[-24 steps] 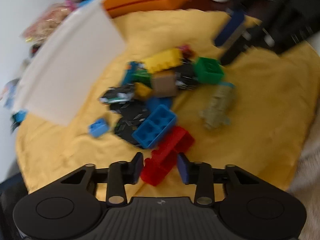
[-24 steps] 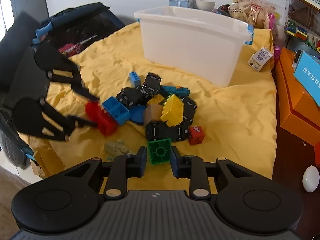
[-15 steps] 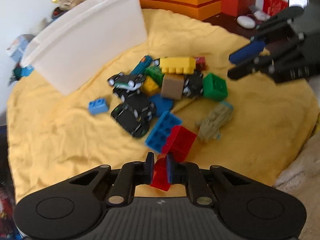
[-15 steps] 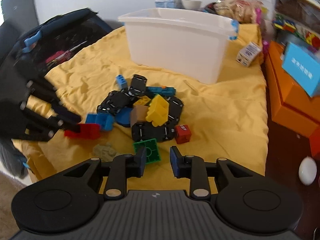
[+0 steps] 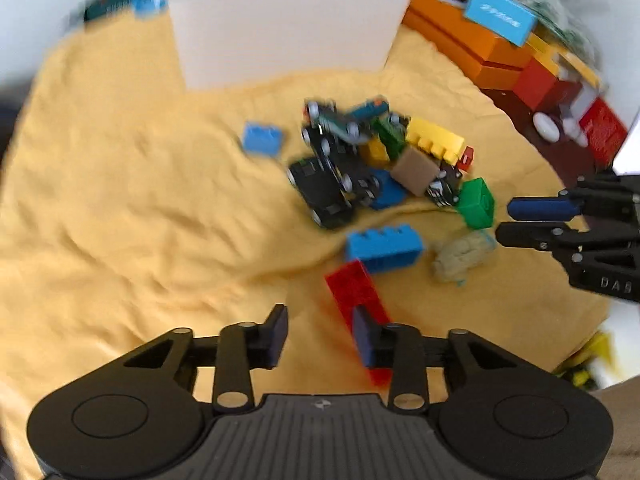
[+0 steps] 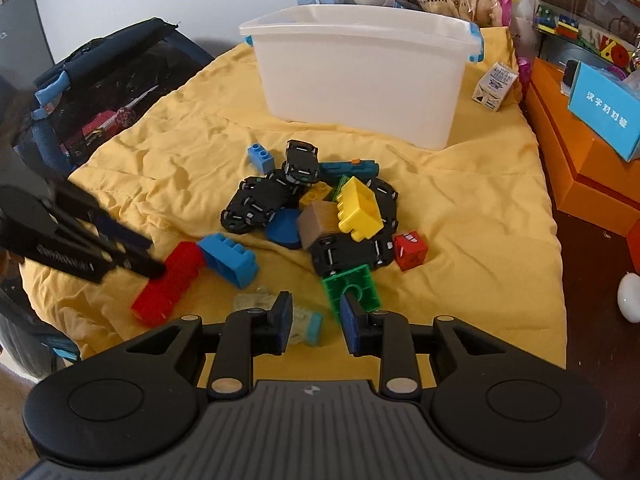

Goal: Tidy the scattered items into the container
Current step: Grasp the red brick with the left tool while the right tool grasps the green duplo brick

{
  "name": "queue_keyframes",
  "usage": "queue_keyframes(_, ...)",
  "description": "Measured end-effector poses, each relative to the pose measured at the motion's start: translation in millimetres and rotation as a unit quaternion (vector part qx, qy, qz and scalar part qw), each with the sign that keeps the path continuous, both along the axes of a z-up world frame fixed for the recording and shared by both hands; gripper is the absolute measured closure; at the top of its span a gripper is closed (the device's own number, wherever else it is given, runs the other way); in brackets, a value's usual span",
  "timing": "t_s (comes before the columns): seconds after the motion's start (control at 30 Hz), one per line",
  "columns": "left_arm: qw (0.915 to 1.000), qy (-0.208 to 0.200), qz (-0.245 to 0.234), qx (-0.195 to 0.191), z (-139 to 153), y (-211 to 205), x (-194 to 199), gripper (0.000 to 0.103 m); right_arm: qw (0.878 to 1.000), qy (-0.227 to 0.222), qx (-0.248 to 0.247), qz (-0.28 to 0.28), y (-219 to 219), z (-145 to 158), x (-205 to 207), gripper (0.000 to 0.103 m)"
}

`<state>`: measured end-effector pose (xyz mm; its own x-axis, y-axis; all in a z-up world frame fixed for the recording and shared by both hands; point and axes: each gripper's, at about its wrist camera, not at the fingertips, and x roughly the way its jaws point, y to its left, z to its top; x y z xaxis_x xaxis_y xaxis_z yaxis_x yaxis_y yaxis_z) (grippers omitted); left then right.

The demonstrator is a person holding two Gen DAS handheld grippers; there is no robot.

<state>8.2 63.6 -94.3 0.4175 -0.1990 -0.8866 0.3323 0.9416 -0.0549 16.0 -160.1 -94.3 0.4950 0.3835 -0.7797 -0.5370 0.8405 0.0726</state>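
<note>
A pile of toy blocks and black toy cars (image 6: pixel 256 202) lies on the yellow cloth (image 6: pixel 472 216) in front of the white plastic bin (image 6: pixel 360 76). My left gripper (image 5: pixel 318 338) is open; the red block (image 5: pixel 354 296) lies on the cloth by its right finger, not held. It also shows in the right wrist view (image 6: pixel 168 284), with the left gripper (image 6: pixel 132 252) at it. My right gripper (image 6: pixel 314 322) is open, with the green block (image 6: pixel 354 288) just ahead of its right finger and a tan toy (image 6: pixel 260 304) by its left finger.
A blue block (image 6: pixel 230 258) lies beside the red one. A dark bag (image 6: pixel 100 92) borders the cloth on the left. Orange boxes (image 6: pixel 580 168) and a small carton (image 6: pixel 496 86) stand on the right.
My left gripper was shut on the red block half a second ago; now its fingers are apart and the block lies on the cloth. The right gripper has opened wider near the green block.
</note>
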Motion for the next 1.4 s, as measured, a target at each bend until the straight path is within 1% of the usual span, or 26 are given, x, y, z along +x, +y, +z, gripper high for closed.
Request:
queue_keyframes(0.07,0.9986,-0.028,-0.021,0.039,9,-3,-6,0.062,1.0,0.005,0.0,-0.01,1,-1,-4,0.073)
queue_keyframes(0.1,0.9983,-0.031,-0.033,0.037,15,-6,-10,0.061,1.0,0.006,0.0,-0.016,1,-2,-5,0.073)
queue_keyframes(0.2,0.9987,0.008,-0.036,-0.036,18,-13,-7,0.06,0.999,0.003,-0.005,-0.033,1,-3,-9,0.073)
queue_keyframes(0.23,0.9981,0.013,-0.036,-0.049,15,-20,-8,0.06,0.999,0.001,-0.007,-0.037,0,-3,-9,0.073)
queue_keyframes(0.27,0.9981,0.015,-0.037,-0.047,10,-28,-7,0.06,0.999,-0.003,-0.01,-0.04,0,-3,-9,0.073)
queue_keyframes(0.33,0.9992,0.019,-0.03,-0.021,-5,-39,-9,0.06,0.999,-0.021,-0.024,-0.039,1,-3,-10,0.071)
queue_keyframes(0.37,0.9994,0.021,-0.024,-0.014,-12,-42,-8,0.06,0.998,-0.031,-0.031,-0.036,2,-4,-9,0.067)
queue_keyframes(0.4,0.9995,0.022,-0.019,-0.015,-17,-40,-8,0.064,0.998,-0.04,-0.04,-0.032,4,-5,-7,0.059)
queue_keyframes(0.43,0.9995,0.018,-0.014,-0.023,-17,-34,-9,0.071,0.997,-0.049,-0.048,-0.027,7,-8,-5,0.056)
queue_keyframes(0.47,0.9992,0.017,-0.008,-0.035,-17,-29,-9,0.081,0.997,-0.056,-0.054,-0.02,10,-10,-2,0.056)
queue_keyframes(0.57,0.9978,0.025,0.003,-0.061,-16,-10,-7,0.081,0.995,-0.07,-0.071,0.002,16,-19,4,0.06)
queue_keyframes(0.67,0.9982,0.029,0.004,-0.053,-21,1,-6,0.081,0.992,-0.078,-0.097,0.022,21,-29,7,0.065)
queue_keyframes(0.7,0.9981,0.029,0.001,-0.054,-20,4,-7,0.081,0.99,-0.081,-0.11,0.027,22,-32,7,0.071)
queue_keyframes(0.77,0.9976,0.025,-0.008,-0.065,-15,8,-8,0.081,0.988,-0.087,-0.122,0.025,19,-33,7,0.073)
queue_keyframes(0.8,0.9965,0.021,-0.015,-0.08,-12,9,-8,0.081,0.99,-0.082,-0.112,0.02,16,-29,7,0.074)
queue_keyframes(0.87,0.9915,0.019,-0.032,-0.125,-3,9,-9,0.081,0.996,-0.056,-0.069,0.01,7,-17,8,0.074)
queue_keyframes(0.93,0.9832,0.024,-0.047,-0.175,2,4,-8,0.082,1.0,0.007,0.005,-0.008,-7,-9,13,0.073)
queue_keyframes(1.0,0.9716,0.038,-0.052,-0.228,0,1,-6,0.082,0.994,0.069,0.077,-0.033,-22,-10,20,0.073)
queue_keyframes(1.03,0.9668,0.044,-0.05,-0.247,-4,-1,-5,0.082,0.989,0.091,0.104,-0.047,-29,-13,23,0.073)
queue_keyframes(1.07,0.9647,0.051,-0.045,-0.254,-9,-3,-3,0.082,0.984,0.111,0.124,-0.063,-35,-18,27,0.073)
queue_keyframes(1.1,0.9663,0.058,-0.036,-0.248,-15,-3,-2,0.082,0.979,0.13,0.135,-0.081,-41,-25,31,0.073)
queue_keyframes(1.17,0.9764,0.057,-0.026,-0.207,-21,-3,-4,0.082,0.972,0.152,0.152,-0.099,-51,-34,37,0.07)
queue_keyframes(1.2,0.9804,0.051,-0.027,-0.188,-21,-2,-7,0.082,0.971,0.153,0.153,-0.106,-54,-35,38,0.062)
queue_keyframes(1.23,0.9844,0.042,-0.028,-0.169,-18,0,-11,0.082,0.972,0.145,0.148,-0.112,-56,-33,37,0.058)
queue_keyframes(1.3,0.9879,0.026,-0.031,-0.15,-13,7,-16,0.081,0.977,0.121,0.131,-0.116,-57,-28,35,0.052)
queue_keyframes(1.4,0.9917,0.006,-0.025,-0.126,-5,17,-20,0.08,0.983,0.09,0.11,-0.118,-58,-22,31,0.051)
